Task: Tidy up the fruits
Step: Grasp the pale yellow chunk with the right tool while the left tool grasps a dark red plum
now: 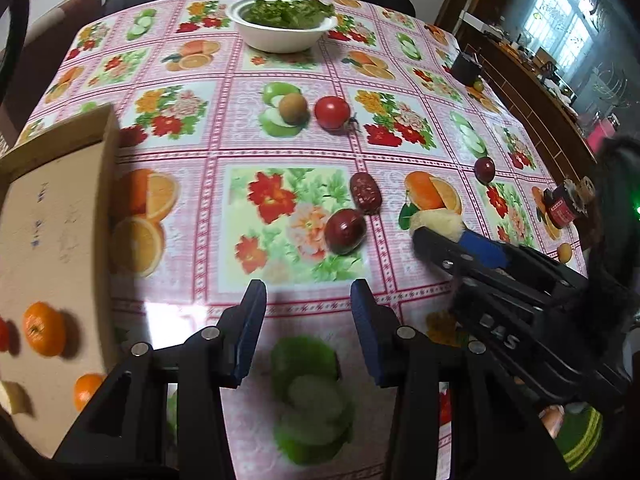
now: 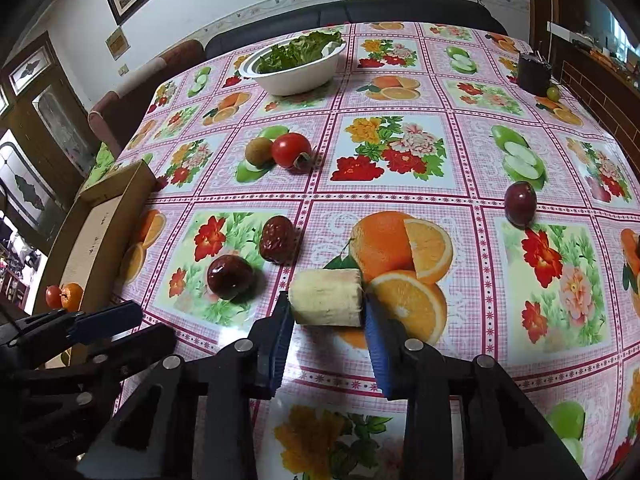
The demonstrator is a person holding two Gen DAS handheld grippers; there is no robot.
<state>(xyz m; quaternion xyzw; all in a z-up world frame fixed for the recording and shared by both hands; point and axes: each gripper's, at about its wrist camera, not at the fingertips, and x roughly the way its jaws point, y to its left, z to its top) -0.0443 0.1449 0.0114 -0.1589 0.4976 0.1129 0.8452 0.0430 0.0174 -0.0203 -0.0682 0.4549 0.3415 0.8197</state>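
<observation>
The right gripper pinches the pale chunk by its ends – it could slip out – the left gripper hangs half open, empty.

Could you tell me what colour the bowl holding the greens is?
The bowl is white, clearest in the right wrist view.

Cardboard box cropped by left edge; pale piece inside half cut off; small fruit behind dark container unidentifiable.
</observation>
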